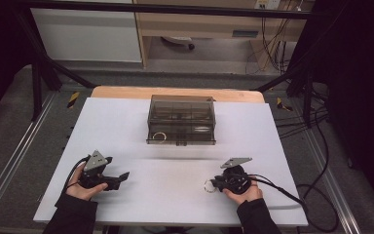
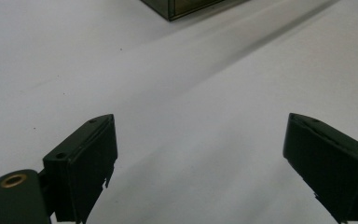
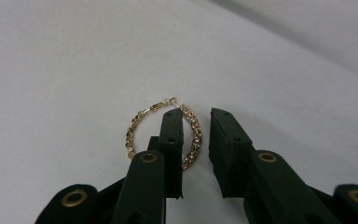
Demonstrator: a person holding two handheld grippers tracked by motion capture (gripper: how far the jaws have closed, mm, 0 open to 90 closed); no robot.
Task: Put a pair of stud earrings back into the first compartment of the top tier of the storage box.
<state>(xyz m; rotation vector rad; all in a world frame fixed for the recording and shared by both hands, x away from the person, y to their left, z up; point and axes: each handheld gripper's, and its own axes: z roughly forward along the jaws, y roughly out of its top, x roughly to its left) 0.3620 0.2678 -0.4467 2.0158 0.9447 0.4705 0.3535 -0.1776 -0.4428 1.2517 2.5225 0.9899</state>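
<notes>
A gold chain-link hoop (image 3: 135,128) with small stones lies on the white table (image 1: 175,185) at the front right; in the high view the hoop (image 1: 208,186) sits just left of my right gripper (image 1: 215,184). Seen from the right gripper view, my right gripper (image 3: 196,125) is narrowly open. One jaw stands inside the hoop, and the hoop's right side lies in the gap between the jaws. My left gripper (image 1: 122,177) rests at the front left, held by a hand. It (image 2: 200,154) is wide open over bare table.
A smoky transparent compartment box (image 1: 181,119) with its lid shut stands at the table's middle back; another gold ring (image 1: 159,136) shows in its front-left compartment. Its corner (image 2: 177,7) shows ahead of the left gripper. Cables (image 1: 292,195) trail off the right edge.
</notes>
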